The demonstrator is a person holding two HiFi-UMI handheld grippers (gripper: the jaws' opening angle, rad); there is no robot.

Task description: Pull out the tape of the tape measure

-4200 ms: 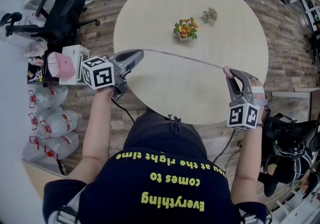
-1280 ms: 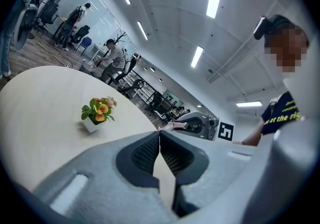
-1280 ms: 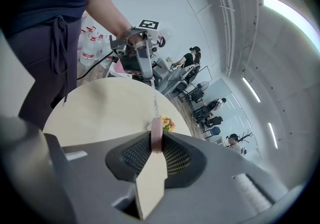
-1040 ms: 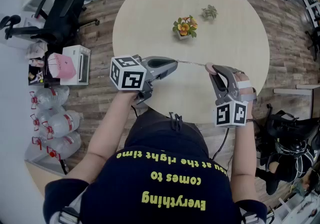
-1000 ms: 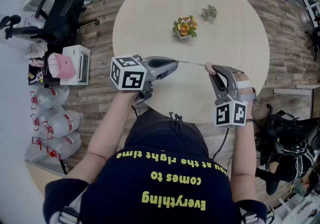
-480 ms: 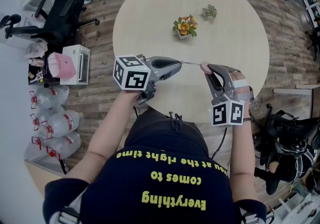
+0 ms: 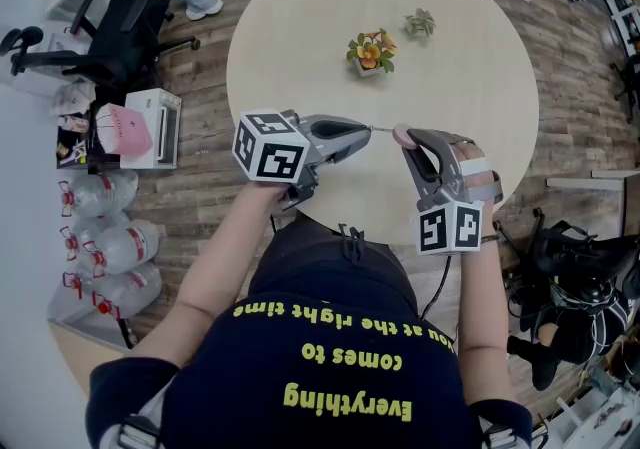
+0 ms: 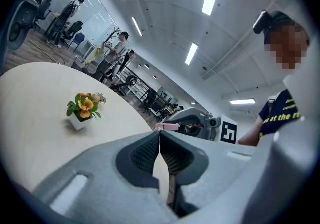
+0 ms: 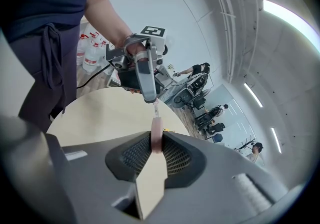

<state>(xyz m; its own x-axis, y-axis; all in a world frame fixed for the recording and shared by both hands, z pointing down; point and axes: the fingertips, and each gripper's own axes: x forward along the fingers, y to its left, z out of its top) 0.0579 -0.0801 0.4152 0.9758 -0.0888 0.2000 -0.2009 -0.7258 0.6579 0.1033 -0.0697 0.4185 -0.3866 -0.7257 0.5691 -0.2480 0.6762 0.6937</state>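
Over round table [image 7: 480,87] | L tool [image 8: 160,144] pinches thin tape [image 9: 155,111] | R tool [image 7: 409,144] grips pink case [image 9: 156,135] (disc-shaped)

table [image 7: 290,27]: flower pot [image 7: 372,55] centre, small plant [image 7: 420,25] behind-right | tape measure [image 7: 401,134] in right claw [image 7: 407,141] | left claw [image 7: 366,131] left, apparently on tape [image 7: 383,128]

Shirt: dark navy T-shirt [image 7: 330,377], short sleeves, yellow lettering.
Grippers: left gripper [image 7: 366,130] and right gripper [image 7: 404,138] grey; white cubes, black square markers.
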